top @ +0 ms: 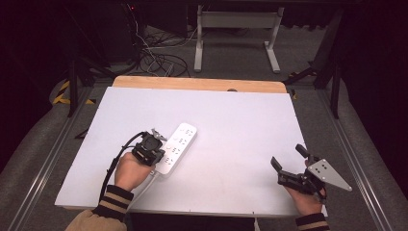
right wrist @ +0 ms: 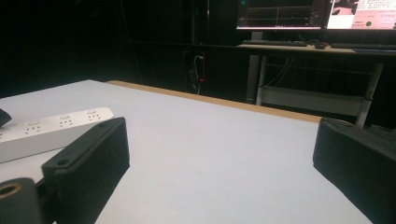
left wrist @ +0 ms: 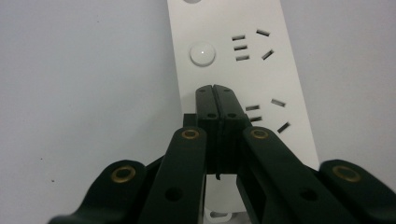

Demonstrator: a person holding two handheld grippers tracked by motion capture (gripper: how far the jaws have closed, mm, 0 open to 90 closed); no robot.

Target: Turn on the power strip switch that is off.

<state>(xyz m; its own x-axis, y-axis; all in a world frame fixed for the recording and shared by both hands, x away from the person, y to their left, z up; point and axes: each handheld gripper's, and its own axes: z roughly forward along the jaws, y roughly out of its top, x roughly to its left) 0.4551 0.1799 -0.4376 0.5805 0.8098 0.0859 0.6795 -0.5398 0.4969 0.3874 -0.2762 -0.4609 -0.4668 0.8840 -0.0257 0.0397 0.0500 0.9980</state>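
The left claw (top: 155, 136) is hovering over the strip (top: 176, 147), clenched, with nothing between its jaws. In the left gripper view its two black tips (left wrist: 216, 100) are pressing flat against each other right above the strip (left wrist: 243, 70), beside a round white button (left wrist: 202, 54) and between two groups of socket slots; whether the tips are touching the strip's face cannot be told.

The strip is lying on the white counter (top: 231, 120), left of the middle and near the front edge, running at a slant away from the person. Its cord (top: 144, 185) is trailing off the near end toward the counter's front edge. No brand or lettering on it can be read.

The right claw (top: 288, 159) is resting near the counter's front right corner, well apart from the strip, released, its jaws standing wide apart with nothing between them. In the right gripper view the strip (right wrist: 46, 128) is lying far to the left, and monitors (right wrist: 317, 14) in the dark background are showing text too small to read.
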